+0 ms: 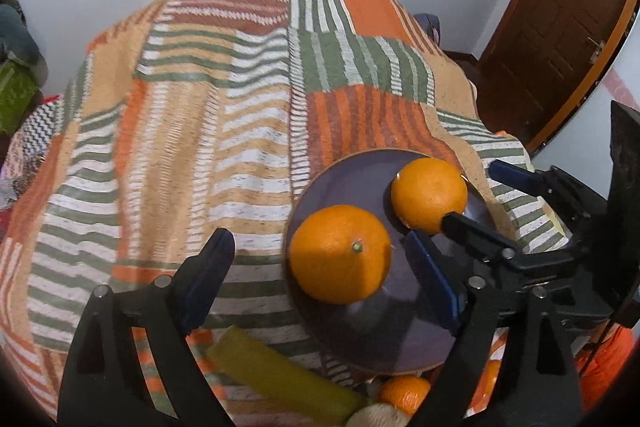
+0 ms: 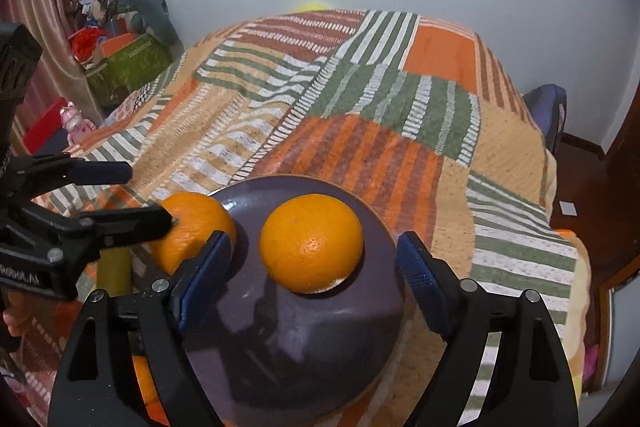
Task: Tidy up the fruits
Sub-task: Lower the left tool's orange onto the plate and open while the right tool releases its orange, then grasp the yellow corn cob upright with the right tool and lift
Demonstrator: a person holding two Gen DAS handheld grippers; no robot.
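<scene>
Left hand-held gripper (image 1: 320, 275) stands wide open, jaws empty; the near orange (image 1: 341, 254) lies between them, just beside the right blue pad and well clear of the left, not clamped. Right hand-held gripper (image 2: 314, 267) is likewise wide open around the far orange (image 2: 311, 243), no pad contact evident; in the left view one of its fingers appears to touch that fruit's edge. Both oranges rest on the purple plate (image 2: 280, 339), which sits on a striped blanket (image 2: 360, 115) over a bed. More fruit, an orange (image 1: 404, 393) and a yellow piece (image 1: 280, 375), lies near the plate's front edge. Judgement: oranges are moderately heavy, firm, slightly yielding, dimpled skin giving fair grip; round, so liable to roll. Take hold across the widest middle, moderate pressure
</scene>
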